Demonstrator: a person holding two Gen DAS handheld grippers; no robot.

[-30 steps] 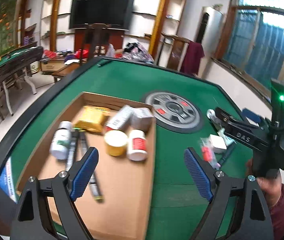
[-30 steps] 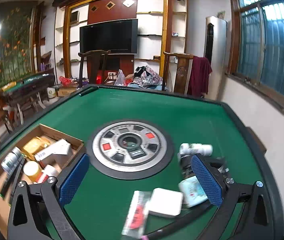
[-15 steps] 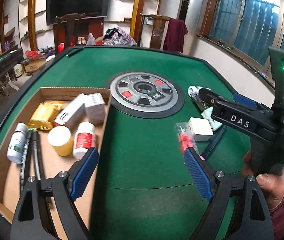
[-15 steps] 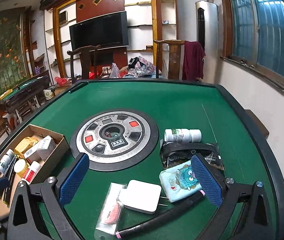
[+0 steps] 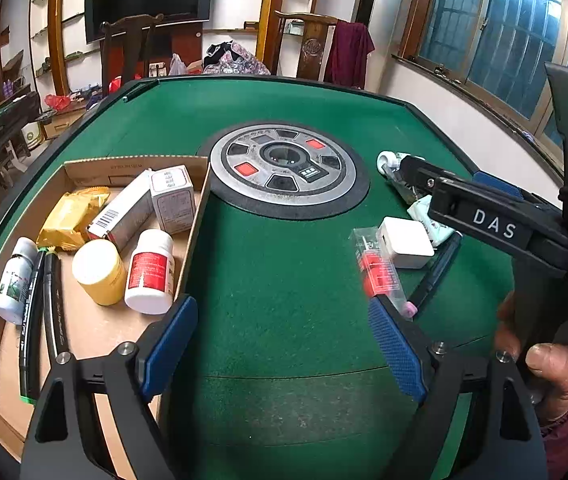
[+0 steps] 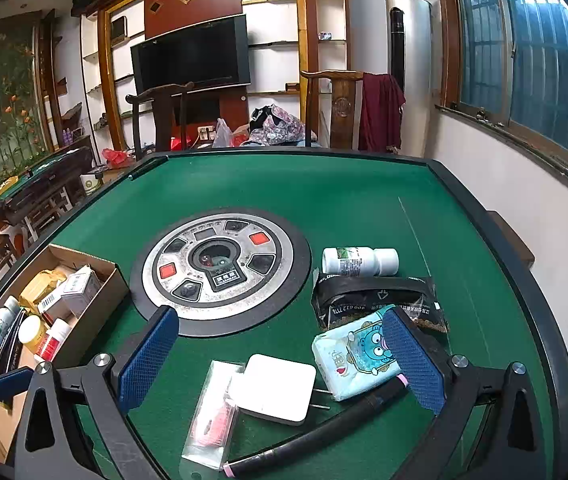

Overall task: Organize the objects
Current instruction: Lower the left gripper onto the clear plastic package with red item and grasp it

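While both hand-held grippers [image 5: 281, 344] [image 6: 279, 358] gape empty, square white charger [image 6: 277, 388] lies on green felt table [image 6: 324, 200].

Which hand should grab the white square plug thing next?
Right, probably. The right gripper is open with the white charger lying just ahead between its fingers. The left gripper is open too, but faces bare green felt beside the cardboard box, the charger off to its side.

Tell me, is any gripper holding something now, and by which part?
Nothing is held. The left gripper is open above bare green table. The right gripper is open over the white charger, not touching it.
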